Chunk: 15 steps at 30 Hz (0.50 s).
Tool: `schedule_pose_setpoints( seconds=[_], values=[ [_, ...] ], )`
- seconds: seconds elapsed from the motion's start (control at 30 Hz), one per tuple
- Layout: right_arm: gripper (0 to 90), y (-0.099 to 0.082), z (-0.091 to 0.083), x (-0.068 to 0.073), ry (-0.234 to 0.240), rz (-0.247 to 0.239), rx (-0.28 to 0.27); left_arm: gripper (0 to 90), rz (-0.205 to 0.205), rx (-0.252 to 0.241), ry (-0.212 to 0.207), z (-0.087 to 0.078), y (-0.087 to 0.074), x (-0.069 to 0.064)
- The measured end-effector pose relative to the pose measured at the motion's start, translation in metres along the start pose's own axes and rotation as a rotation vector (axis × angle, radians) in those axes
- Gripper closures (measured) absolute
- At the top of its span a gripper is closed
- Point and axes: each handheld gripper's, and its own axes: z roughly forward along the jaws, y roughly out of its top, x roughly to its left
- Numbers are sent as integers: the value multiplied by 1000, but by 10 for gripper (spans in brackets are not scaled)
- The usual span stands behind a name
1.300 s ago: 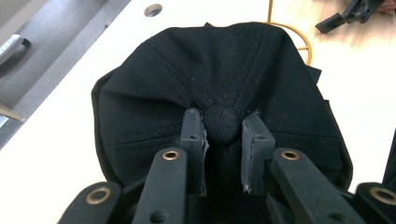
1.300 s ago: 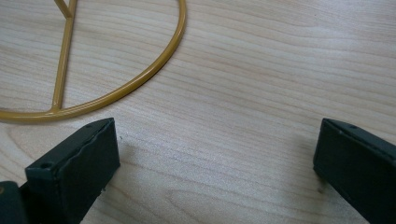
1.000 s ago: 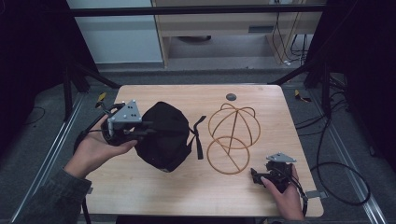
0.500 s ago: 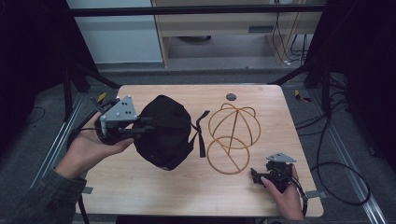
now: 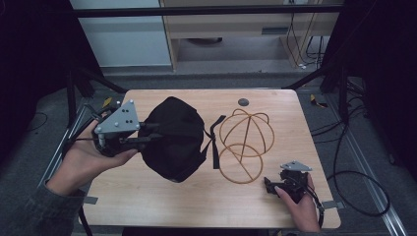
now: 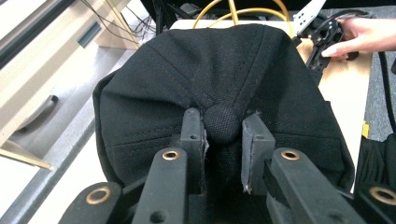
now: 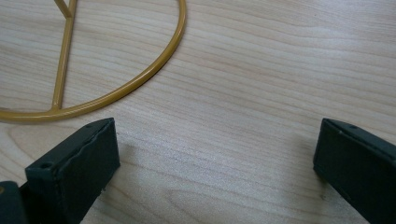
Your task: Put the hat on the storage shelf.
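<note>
The tabletop (image 5: 147,196) carries a black cap (image 5: 174,137), which the left gripper (image 5: 147,139) holds lifted at the left, just beside the wire stand (image 5: 244,142). The gripper's jaws pinch the button (image 6: 222,122) on the cap's crown. The right gripper (image 5: 269,186) rests near the stand's base ring, jaws wide and empty. Judging by this, the pick-up is done; setting the cap over the stand is left.

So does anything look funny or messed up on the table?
Nothing is broken or spilled. The black cap hangs crumpled, pinched at its top button by the left hand-held gripper. The wire hat stand stands bare beside it.
</note>
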Motion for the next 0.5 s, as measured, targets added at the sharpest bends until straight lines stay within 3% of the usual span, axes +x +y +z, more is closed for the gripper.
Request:
schedule_pose_setpoints(
  seconds=[0.33, 0.5],
  values=[
    [5, 0, 0, 0, 0, 0, 0, 741, 30, -18, 7, -8, 17, -2],
    [4, 0, 0, 0, 0, 0, 0, 741, 49, -25, -10, 0, 40, 0]
  ],
)
